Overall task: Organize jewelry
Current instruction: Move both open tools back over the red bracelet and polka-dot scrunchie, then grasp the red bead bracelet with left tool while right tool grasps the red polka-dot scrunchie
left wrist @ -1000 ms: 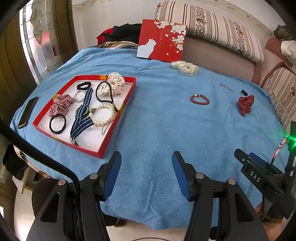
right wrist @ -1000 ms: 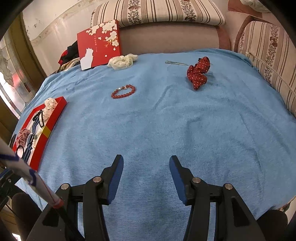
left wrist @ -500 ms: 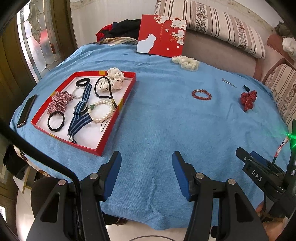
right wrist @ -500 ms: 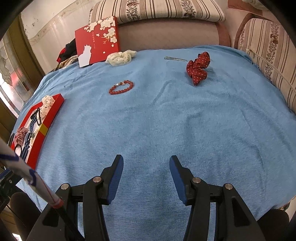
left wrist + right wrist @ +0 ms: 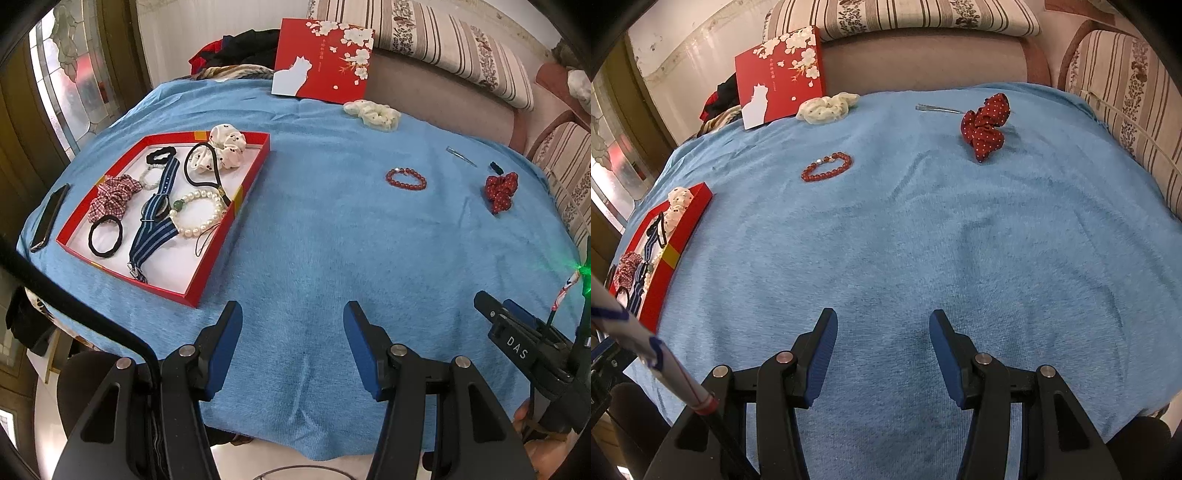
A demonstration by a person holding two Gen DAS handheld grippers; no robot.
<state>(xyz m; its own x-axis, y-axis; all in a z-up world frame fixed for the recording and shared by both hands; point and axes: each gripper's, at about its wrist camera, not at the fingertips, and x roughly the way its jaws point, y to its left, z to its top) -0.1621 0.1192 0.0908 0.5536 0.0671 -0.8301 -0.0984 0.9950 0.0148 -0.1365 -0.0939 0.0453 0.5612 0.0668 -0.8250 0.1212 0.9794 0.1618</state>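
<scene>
I judge the job a good part done: my red tray (image 5: 236,206) at centre left of the left view already holds a pearl bracelet (image 5: 197,214), a striped watch strap (image 5: 157,221), black hair ties and a few scrunchies. Left out on the blue cloth (image 5: 923,240) are the red bead bracelet (image 5: 827,171), the red dotted scrunchie (image 5: 984,125), a cream scrunchie (image 5: 827,107) and a thin metal clip (image 5: 936,108), all in the upper part of the right view. My right gripper (image 5: 882,332) sits at bottom centre, jaws spread wide and holding nothing; the bead bracelet lies well apart from it, up and slightly left, the dotted scrunchie up and to the right. My left gripper (image 5: 293,325) is likewise spread and empty, with the tray just up and left of it.
</scene>
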